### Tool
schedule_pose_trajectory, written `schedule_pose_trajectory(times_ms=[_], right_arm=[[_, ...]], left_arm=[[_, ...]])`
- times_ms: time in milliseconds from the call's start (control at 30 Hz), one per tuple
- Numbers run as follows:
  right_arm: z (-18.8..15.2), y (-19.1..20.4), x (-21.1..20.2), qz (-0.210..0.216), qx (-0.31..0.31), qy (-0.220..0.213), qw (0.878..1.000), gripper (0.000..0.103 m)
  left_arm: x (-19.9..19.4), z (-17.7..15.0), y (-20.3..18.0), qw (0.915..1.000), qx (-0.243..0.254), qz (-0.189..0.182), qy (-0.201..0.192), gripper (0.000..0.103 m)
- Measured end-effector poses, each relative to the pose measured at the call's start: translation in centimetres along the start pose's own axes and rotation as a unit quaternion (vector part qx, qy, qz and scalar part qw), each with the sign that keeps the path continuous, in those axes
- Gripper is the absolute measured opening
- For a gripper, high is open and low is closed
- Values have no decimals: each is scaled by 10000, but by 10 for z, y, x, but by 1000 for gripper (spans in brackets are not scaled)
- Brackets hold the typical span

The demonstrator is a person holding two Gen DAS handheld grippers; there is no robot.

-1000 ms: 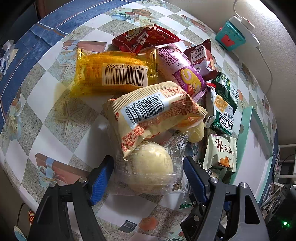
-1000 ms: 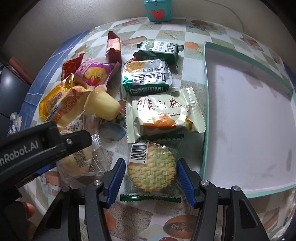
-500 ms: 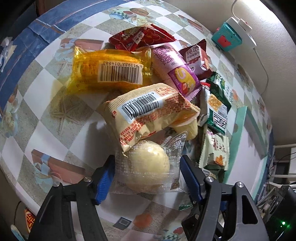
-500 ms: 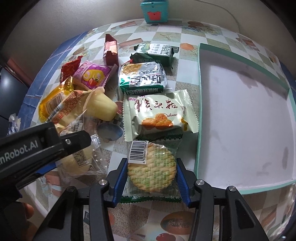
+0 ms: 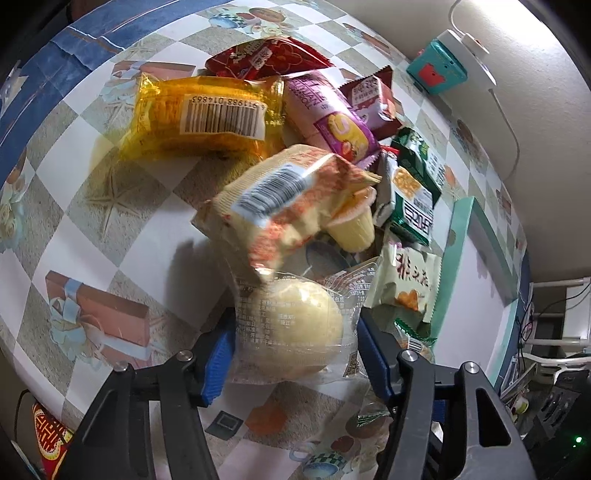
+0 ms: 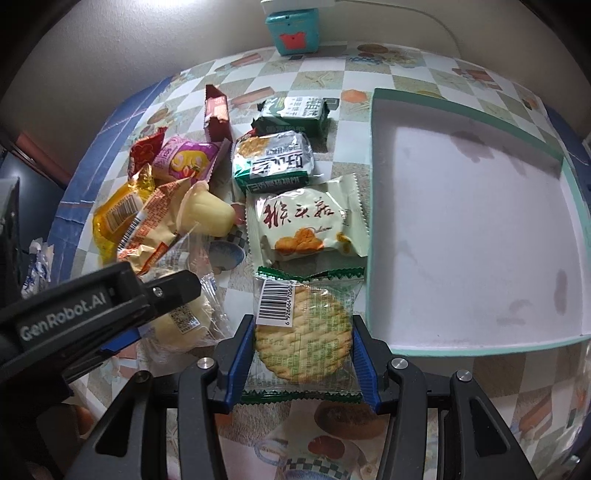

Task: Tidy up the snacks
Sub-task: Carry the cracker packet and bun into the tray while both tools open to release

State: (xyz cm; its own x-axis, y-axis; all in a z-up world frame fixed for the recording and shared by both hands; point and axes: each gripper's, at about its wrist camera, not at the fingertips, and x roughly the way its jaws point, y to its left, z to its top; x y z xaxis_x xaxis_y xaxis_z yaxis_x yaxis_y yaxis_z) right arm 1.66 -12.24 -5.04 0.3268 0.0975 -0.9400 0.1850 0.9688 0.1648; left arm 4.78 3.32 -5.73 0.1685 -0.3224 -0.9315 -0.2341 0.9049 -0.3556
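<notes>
Both grippers on snack packs, tray bare.

Left gripper (image 5: 295, 354): jaws closing around the clear-wrapped round bun (image 5: 295, 319), blue pads against the wrapper on both sides; the bun sits at the near end of the pile, the beige barcode pack (image 5: 284, 206) leaning over its top edge. Right gripper (image 6: 303, 354): jaws partway in, pads touching both sides of the round cracker pack (image 6: 303, 332), which lies just left of the teal-rimmed tray (image 6: 373, 236) and just below the pale green biscuit pack (image 6: 306, 221). Can't tell whether the cracker is off the tablecloth (image 6: 369, 435). Rest of the pile beyond: yellow cake pack (image 5: 203, 114), pudding cup (image 6: 207, 214), green-and-white cracker pack (image 6: 273, 162), purple roll pack (image 5: 332, 118). Teal box (image 6: 293, 27) stands at the wall.
</notes>
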Motion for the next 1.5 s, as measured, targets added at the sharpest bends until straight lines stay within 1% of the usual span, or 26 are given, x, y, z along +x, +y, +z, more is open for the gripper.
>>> schedule_pose_trajectory(times_ms=[200, 333, 467, 567, 633, 667, 733, 833, 900, 967, 1067, 1133, 1267, 1367, 1500], right_arm=[[-4, -11, -18, 148, 125, -162, 9997, 52], [-3, -15, -22, 158, 205, -226, 9994, 53], [-2, -26, -30, 130, 332, -343, 9988, 53], [1, -38, -39, 139, 477, -460, 9977, 53], [4, -48, -44, 98, 601, -547, 9966, 53], [5, -52, -47, 63, 636, -570, 9963, 53], [7, -63, -50, -56, 748, -617, 9953, 53], [10, -83, -53, -18, 1003, -648, 9928, 53], [11, -98, -54, -86, 1176, -680, 9907, 53], [12, -111, -54, -283, 1321, -711, 9883, 53], [12, -137, -55, -381, 1648, -715, 9830, 53], [11, -153, -56, -550, 1796, -735, 9794, 53], [8, -184, -58, -757, 2102, -751, 9718, 53], [3, -208, -61, -870, 2337, -765, 9654, 53], [-4, -237, -66, -1030, 2571, -791, 9576, 53]], left_arm=[[-7, -5, -12, 9999, 149, -26, -82, 63], [-13, -10, -21, 9996, 196, -140, -124, 63], [-21, -16, -35, 9988, 342, -286, -199, 63], [-26, -19, -49, 9977, 484, -402, -245, 63], [-26, -19, -61, 9969, 608, -404, -306, 63], [-26, -15, -56, 9966, 658, -394, -299, 63], [-24, -16, -64, 9959, 746, -443, -258, 63], [-18, -19, -73, 9950, 831, -528, -137, 63], [-14, -22, -83, 9939, 950, -540, -122, 63], [-12, -26, -96, 9921, 1127, -533, -154, 63], [-9, -31, -119, 9880, 1432, -534, -230, 63], [-4, -35, -135, 9852, 1621, -467, -316, 63], [7, -42, -156, 9819, 1800, -396, -434, 63], [17, -47, -174, 9774, 2009, -457, -480, 63], [27, -50, -197, 9689, 2351, -412, -655, 63]])
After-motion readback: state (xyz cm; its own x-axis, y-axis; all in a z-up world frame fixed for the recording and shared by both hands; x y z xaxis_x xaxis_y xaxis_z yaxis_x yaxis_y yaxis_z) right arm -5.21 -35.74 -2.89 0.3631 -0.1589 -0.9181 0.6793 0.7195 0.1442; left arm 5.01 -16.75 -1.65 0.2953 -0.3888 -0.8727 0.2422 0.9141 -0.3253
